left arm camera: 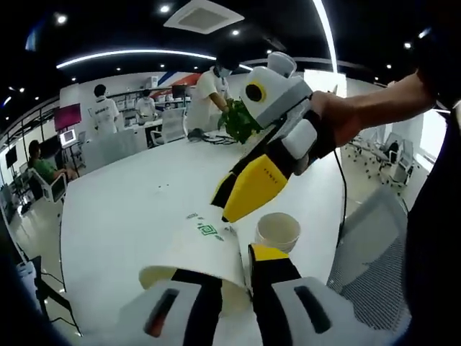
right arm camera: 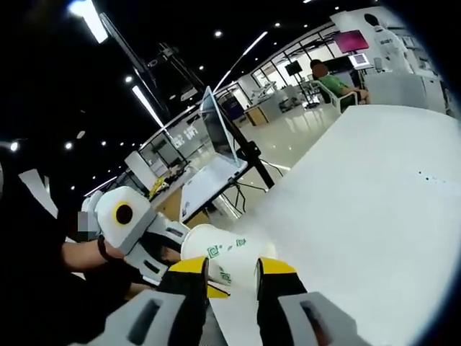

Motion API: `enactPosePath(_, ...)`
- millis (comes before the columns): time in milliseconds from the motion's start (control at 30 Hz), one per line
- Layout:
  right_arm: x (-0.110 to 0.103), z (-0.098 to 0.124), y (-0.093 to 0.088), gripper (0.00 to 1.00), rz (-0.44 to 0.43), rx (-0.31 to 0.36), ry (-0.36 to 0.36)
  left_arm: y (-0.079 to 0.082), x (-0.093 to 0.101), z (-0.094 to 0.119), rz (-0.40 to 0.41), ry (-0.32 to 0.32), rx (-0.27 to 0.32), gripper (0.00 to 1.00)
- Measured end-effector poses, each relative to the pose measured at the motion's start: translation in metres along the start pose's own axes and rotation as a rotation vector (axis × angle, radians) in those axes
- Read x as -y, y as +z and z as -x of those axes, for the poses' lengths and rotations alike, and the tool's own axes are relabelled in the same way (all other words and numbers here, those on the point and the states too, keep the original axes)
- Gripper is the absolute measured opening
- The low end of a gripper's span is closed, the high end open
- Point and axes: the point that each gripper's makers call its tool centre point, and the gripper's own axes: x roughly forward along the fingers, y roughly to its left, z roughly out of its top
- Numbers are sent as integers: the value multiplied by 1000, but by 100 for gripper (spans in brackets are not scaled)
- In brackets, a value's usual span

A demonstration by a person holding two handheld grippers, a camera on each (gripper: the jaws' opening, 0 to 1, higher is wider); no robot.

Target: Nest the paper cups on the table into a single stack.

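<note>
My left gripper [left arm camera: 236, 268] is shut on a white paper cup [left arm camera: 198, 249] with a green logo. The cup lies on its side over the table, mouth toward the camera. A second white cup [left arm camera: 278, 231] stands upright on the table just right of it. The right gripper [left arm camera: 226, 215], yellow-jawed and held by a hand, reaches down from the right, and its tips meet the held cup's far end. In the right gripper view the same cup [right arm camera: 225, 254] shows in the narrow gap of my right gripper [right arm camera: 233, 268]. The left gripper [right arm camera: 137, 223] is behind it.
A long white table [left arm camera: 137, 209] runs away from me, with a green plant [left arm camera: 241, 119] at its far end where a person stands. Office chairs [left arm camera: 367, 238] stand at the right. In the right gripper view the table edge [right arm camera: 238, 216] gives way to open floor and desks.
</note>
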Motion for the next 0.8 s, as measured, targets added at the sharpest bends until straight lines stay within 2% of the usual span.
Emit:
enactPosePath(467,-15,-9,-6,24,-3,-17,33,0,-1,1,9,16,6,6)
enactPosePath(633,-17,-8,-9,24,-1,-27,38,-3,-2,2,13,26,-3,0)
enactPosePath(800,-18,-8,-13,24,-1,-34,35,-1,0,3,16,22,4,0)
